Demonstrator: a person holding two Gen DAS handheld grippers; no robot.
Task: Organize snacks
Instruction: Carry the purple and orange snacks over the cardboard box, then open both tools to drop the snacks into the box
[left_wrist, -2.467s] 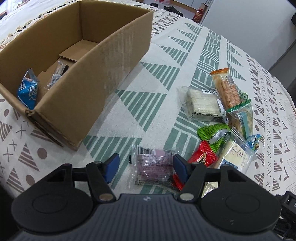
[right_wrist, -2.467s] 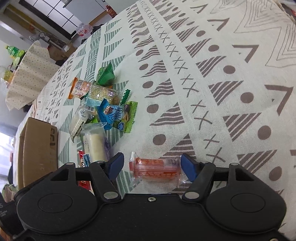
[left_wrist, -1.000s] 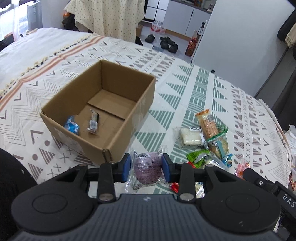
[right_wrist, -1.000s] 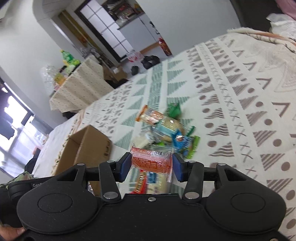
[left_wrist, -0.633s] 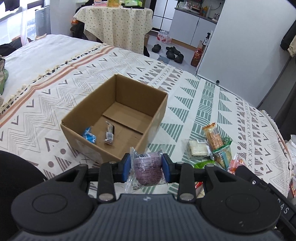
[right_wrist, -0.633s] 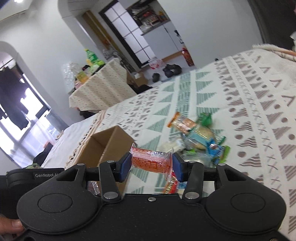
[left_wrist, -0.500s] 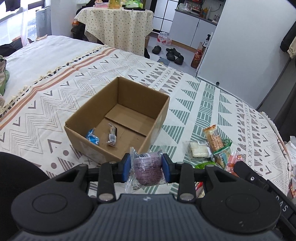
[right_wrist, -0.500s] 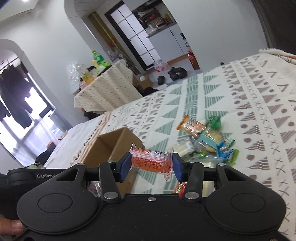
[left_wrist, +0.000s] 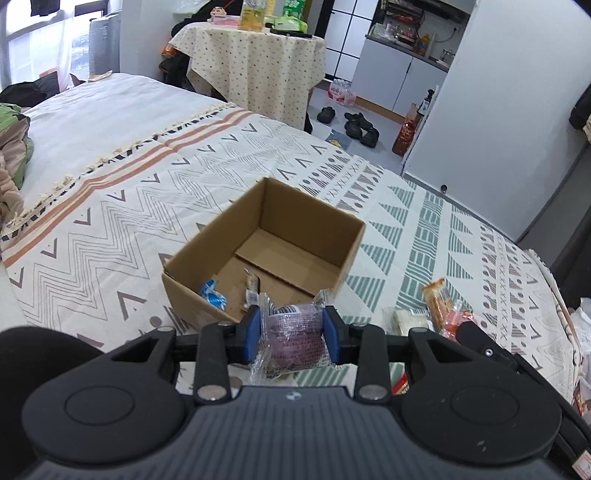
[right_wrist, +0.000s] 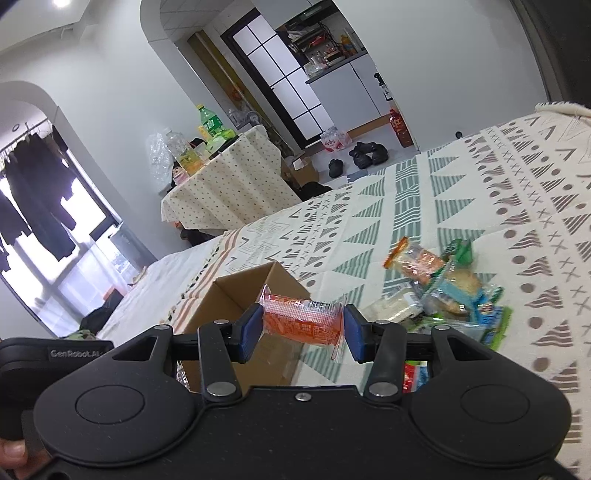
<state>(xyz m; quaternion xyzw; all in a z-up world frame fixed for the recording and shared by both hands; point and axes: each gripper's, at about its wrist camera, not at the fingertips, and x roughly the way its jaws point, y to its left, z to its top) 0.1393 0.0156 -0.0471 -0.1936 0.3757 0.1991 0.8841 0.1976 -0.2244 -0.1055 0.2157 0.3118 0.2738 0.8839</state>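
A purple snack packet is clenched in the left claw and an orange snack packet in the right claw; both are being carried, and release over the cardboard box is judged next

One cardboard box, two snack packets inside, two grippers

A cardboard box is set on the patterned bedspread; two snack packets lie inside, and a snack pile is gathered to its right.

Right tongs clamp an orange snack packet; cardboard box beyond.
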